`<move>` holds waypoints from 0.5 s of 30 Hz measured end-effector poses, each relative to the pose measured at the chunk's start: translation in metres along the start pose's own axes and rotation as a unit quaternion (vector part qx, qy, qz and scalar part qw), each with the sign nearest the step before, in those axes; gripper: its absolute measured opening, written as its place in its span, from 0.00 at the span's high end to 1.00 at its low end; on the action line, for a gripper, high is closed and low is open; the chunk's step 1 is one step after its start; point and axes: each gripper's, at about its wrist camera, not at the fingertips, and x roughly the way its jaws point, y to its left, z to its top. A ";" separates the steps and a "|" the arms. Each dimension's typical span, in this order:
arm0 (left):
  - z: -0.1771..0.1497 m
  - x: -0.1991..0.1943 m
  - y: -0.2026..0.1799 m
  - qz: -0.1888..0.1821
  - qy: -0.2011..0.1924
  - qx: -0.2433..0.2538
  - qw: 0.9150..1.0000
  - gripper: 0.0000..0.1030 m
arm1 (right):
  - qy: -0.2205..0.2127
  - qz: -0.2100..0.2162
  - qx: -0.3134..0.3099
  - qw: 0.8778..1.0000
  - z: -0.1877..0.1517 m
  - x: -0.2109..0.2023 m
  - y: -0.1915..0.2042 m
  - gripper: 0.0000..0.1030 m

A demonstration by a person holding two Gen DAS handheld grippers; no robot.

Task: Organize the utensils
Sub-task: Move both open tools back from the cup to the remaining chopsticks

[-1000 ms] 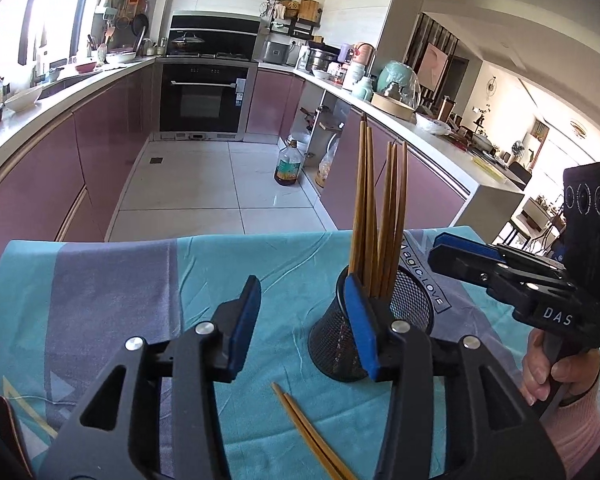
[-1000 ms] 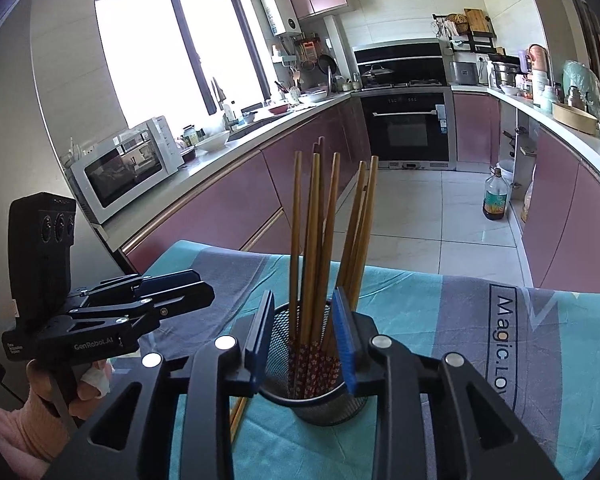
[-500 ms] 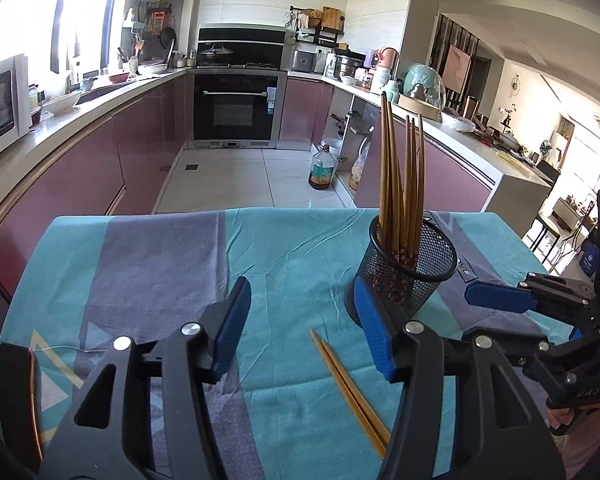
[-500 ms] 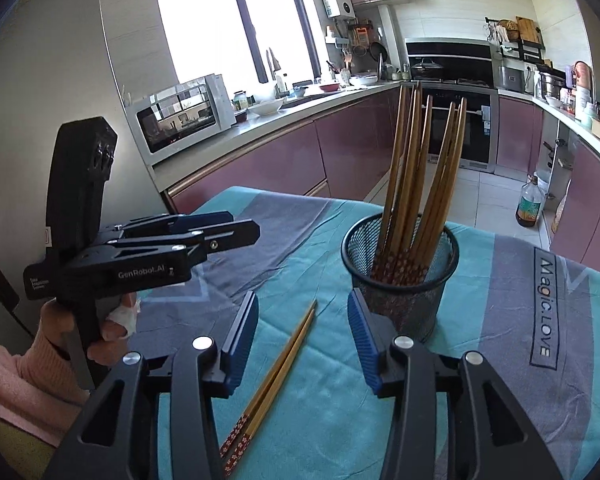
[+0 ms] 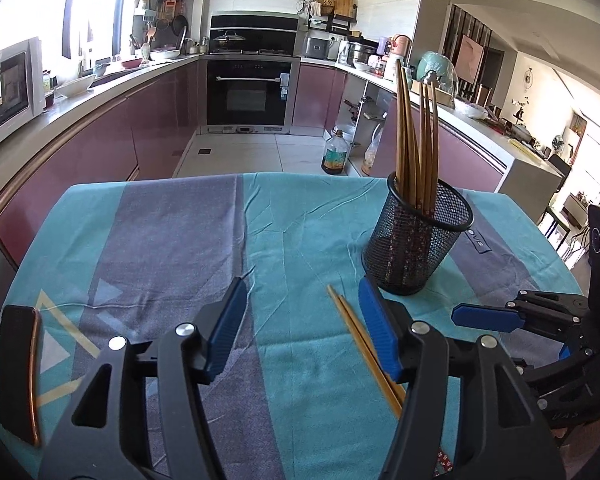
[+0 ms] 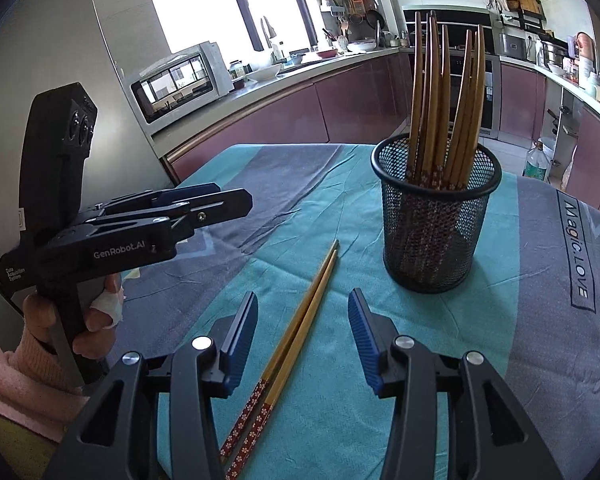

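A black mesh cup (image 5: 418, 240) (image 6: 436, 216) stands upright on the teal and grey tablecloth (image 5: 172, 240), holding several wooden chopsticks (image 6: 440, 96). A loose pair of chopsticks (image 6: 296, 336) (image 5: 364, 348) lies flat on the cloth in front of the cup. My left gripper (image 5: 302, 328) is open and empty, hovering above the cloth, left of the cup. My right gripper (image 6: 302, 340) is open and empty, its fingers straddling the loose pair from above. Each gripper shows in the other's view, the right one (image 5: 488, 316) and the left one (image 6: 204, 208).
A dark phone-like object (image 5: 18, 368) lies at the cloth's near left edge. The table's far edge drops to the kitchen floor, where a bottle (image 5: 334, 152) stands. Counters with a microwave (image 6: 180, 80) run behind.
Both grippers have pulled back and up from the mesh cup, which the right gripper's jaws closely flanked a second ago. The cup now stands free and the loose chopstick pair is in full view.
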 end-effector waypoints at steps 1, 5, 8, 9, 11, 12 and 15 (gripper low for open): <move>-0.003 0.001 0.001 0.000 0.004 -0.001 1.000 0.44 | 0.004 -0.001 0.001 1.000 -0.002 0.001 0.001 0.57; -0.012 0.005 0.002 0.005 0.019 0.001 1.000 0.44 | 0.017 -0.004 0.008 1.000 -0.011 0.007 0.001 0.57; -0.022 0.008 0.002 0.006 0.033 0.001 0.999 0.44 | 0.026 -0.008 0.011 1.000 -0.016 0.011 0.002 0.57; -0.024 0.010 0.002 0.005 0.037 0.000 0.999 0.44 | 0.029 -0.006 0.012 0.999 -0.017 0.011 0.002 0.57; -0.029 0.012 0.002 0.005 0.043 -0.001 0.999 0.44 | 0.034 -0.008 0.012 0.999 -0.020 0.014 0.002 0.57; -0.031 0.013 0.001 0.004 0.046 -0.001 0.999 0.44 | 0.037 -0.008 0.013 0.999 -0.021 0.015 0.002 0.57; -0.036 0.016 -0.003 0.002 0.053 0.002 0.999 0.44 | 0.042 -0.010 0.013 0.999 -0.024 0.017 0.003 0.57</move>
